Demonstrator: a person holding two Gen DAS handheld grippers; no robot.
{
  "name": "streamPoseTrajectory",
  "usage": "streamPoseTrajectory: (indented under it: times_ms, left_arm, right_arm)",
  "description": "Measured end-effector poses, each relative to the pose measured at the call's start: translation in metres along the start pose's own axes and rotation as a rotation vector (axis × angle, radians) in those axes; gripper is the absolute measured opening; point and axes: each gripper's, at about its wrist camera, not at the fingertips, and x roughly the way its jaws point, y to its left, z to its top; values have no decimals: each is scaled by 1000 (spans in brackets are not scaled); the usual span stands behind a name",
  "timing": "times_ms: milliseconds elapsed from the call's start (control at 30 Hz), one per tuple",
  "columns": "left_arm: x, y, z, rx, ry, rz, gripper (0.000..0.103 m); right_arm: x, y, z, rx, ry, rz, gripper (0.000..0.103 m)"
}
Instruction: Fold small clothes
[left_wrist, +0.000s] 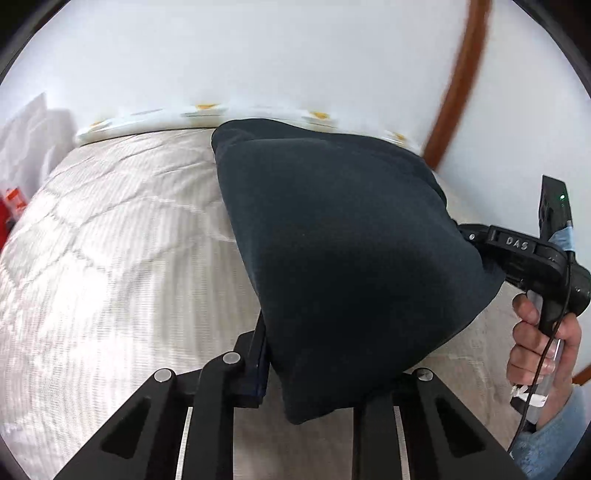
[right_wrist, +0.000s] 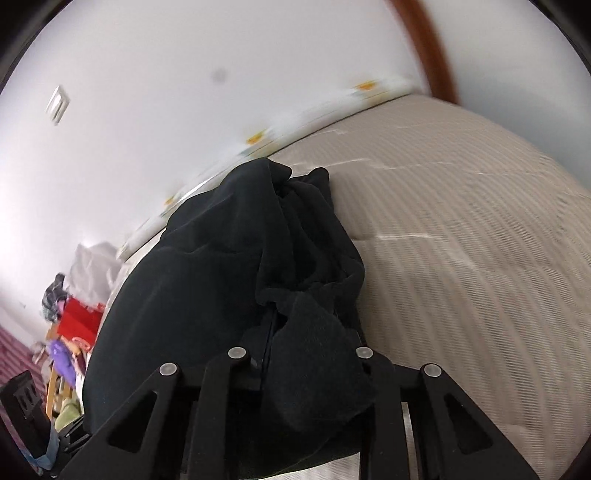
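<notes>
A dark navy garment (left_wrist: 343, 266) hangs stretched between my two grippers above a beige striped bed (left_wrist: 110, 258). My left gripper (left_wrist: 295, 369) is shut on one edge of the garment; the cloth drapes over its right finger and hides it. My right gripper (left_wrist: 480, 243) shows at the right of the left wrist view, held by a hand, shut on the other edge. In the right wrist view the right gripper (right_wrist: 295, 354) is shut on a bunched fold of the garment (right_wrist: 221, 266), which covers its fingertips.
The bed (right_wrist: 461, 258) fills the lower part of both views, against a white wall. A brown wooden headboard curve (left_wrist: 458, 74) rises at the right. A white pile and red and coloured items (right_wrist: 81, 321) lie beyond the bed's left edge.
</notes>
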Motion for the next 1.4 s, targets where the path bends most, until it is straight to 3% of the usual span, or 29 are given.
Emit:
streamPoseTrajectory:
  times_ms: [167,433,567,667,700,733,833,900,933,1000,1100,1167,1267,1400]
  left_arm:
    - [-6,30,2,-30,23,-7,21]
    - [5,24,2,-14,56,0,27]
    - [-6,20,-10,19,73,-35,31]
    - [-35,22,-24,31,46,-68,43]
    - [-42,22,-22,31,34,-85,54]
    - [-48,20,-20,36,15,-92,59]
    - [-56,13,-2,51,-33,-73,59]
    - [-47,11,13,42,-31,-55,59]
    - [-43,11,17,38,-26,-47,59]
    - [-23,9,23,40,24,-5,59]
    - [5,3,13,97,101,25,62]
    - [11,-1,7,129,112,41,64]
    - [0,3,7,122,121,16,64]
    - [-11,17,28,86,73,-9,64]
  right_arm:
    - [12,43,-3,-93,14,46,24]
    - [-15,36,-21,-221,19,-48,30]
    - [-53,41,-18,-288,-65,-101,33]
    - [-54,55,-7,-344,-83,-75,35]
    - [-48,59,-4,-352,-75,-71,36]
    - [-41,61,-2,-357,-63,-69,36]
    - [-10,64,4,-345,5,-48,35]
    - [11,62,7,-323,44,-72,29]
    - [18,61,8,-314,51,-87,10]
    - [22,60,10,-320,46,-52,4]
    - [-8,48,16,-303,-90,4,3]
    - [-11,36,18,-265,-76,20,3]
    - [3,38,10,-331,-4,-51,3]
    - [-6,50,27,-371,-8,-118,10]
